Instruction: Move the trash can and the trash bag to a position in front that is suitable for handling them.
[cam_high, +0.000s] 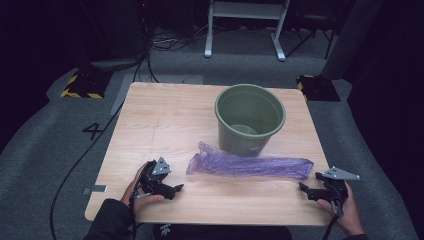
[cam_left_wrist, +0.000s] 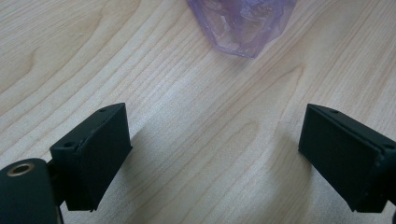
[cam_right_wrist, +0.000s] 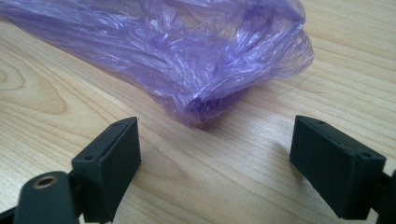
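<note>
Lying crosswise between both sets of fingers: purple plastic bag (cam_high: 250, 165), long axis running gripper to gripper across the worktop (cam_high: 165, 120). Sitting closer to the right gripper (cam_high: 311, 190), just ahead of its spread, empty fingers (cam_right_wrist: 109, 163). Resting farther from the left gripper (cam_high: 173, 189), fingers (cam_left_wrist: 93, 154) likewise standing apart, gripping nothing.

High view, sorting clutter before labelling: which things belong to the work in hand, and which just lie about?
In the work:
purple plastic bag
green bucket
left gripper, open
right gripper, open

Lying about:
white frame legs
floor cables
</note>
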